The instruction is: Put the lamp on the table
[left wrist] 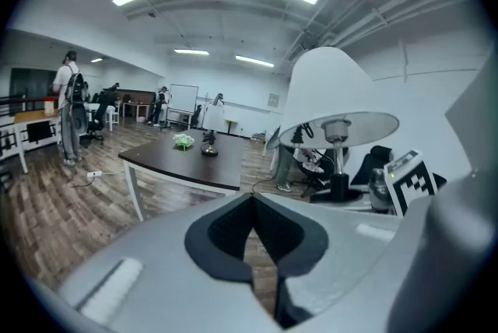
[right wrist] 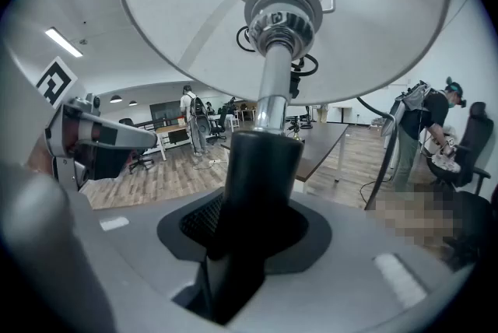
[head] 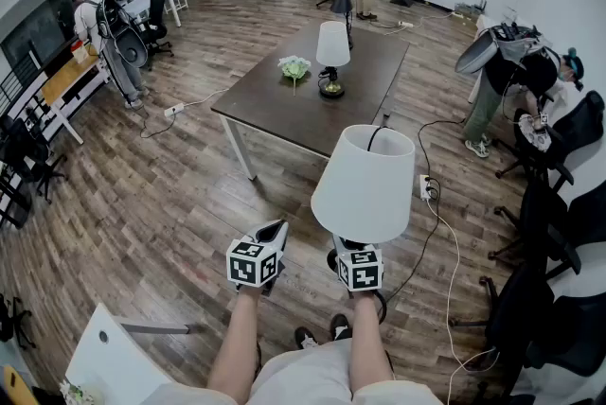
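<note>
My right gripper (head: 344,249) is shut on the black stem (right wrist: 259,168) of a lamp and holds it upright. The lamp's white shade (head: 365,184) fills the top of the right gripper view as shade (right wrist: 194,12). The dark brown table (head: 275,110) stands ahead, a few steps away, table (left wrist: 183,162). On it are a second white-shaded lamp (head: 332,48) and a green plant-like piece (head: 294,67). My left gripper (head: 274,233) hangs beside the held lamp with its tips together and nothing between them. The held lamp (left wrist: 333,94) shows to its right.
A power strip (head: 426,188) and a cable lie on the wood floor near the table's right corner. Black office chairs (head: 554,223) line the right side. A person (head: 507,81) bends at the right; others stand at the left and back. A white board (head: 109,356) is at lower left.
</note>
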A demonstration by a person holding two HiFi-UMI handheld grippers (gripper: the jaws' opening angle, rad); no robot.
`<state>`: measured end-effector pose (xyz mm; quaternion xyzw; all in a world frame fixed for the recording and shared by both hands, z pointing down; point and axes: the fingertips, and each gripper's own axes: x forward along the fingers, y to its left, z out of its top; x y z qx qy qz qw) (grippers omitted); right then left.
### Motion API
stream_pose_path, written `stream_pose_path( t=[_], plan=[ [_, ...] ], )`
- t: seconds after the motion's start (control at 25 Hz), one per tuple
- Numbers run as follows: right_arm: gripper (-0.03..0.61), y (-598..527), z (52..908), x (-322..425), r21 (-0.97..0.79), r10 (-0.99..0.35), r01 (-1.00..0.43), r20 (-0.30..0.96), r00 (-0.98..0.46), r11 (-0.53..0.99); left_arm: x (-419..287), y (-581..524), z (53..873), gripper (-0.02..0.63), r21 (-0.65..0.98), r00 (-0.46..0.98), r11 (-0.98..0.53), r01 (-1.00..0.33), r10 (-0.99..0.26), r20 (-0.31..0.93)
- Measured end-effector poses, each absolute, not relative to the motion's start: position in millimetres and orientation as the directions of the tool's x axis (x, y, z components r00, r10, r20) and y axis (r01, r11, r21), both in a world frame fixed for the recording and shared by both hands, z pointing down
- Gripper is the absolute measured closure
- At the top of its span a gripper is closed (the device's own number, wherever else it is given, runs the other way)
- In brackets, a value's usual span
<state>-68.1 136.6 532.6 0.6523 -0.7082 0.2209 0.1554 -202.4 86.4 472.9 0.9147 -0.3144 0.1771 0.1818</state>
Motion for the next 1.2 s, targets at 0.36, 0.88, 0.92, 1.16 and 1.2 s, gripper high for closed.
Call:
stream_pose_path(
  t=[0.36,0.88,0.92,1.16,1.2],
  plan=[
    [0.414,106,532,-50,-0.126,-0.865,-0.989,0.484,-0.133,0.081,-167,79,449,0.612,0.230,0.755,-0.741,-0.631,-0.520,0.399],
    [0.411,60,522,23,-0.094,-0.860,-0.985,0.480,-0.172,0.145,-94,43,441,0.612,0.224,0.751,-0.732,-0.643,-0.546,0.372],
    [0.411,59,522,29,-0.096,-0.862,-0.985,0.477,-0.173,0.144,-88,42,443,0.612,0.225,0.750,-0.731,-0.644,-0.547,0.371],
    [0.410,63,527,55,-0.112,-0.870,-0.984,0.460,-0.178,0.142,-60,38,454,0.612,0.231,0.749,-0.726,-0.648,-0.551,0.369],
    [0.410,64,530,59,-0.109,-0.869,-0.984,0.464,-0.174,0.140,-56,38,456,0.612,0.234,0.750,-0.726,-0.646,-0.549,0.369]
  ],
)
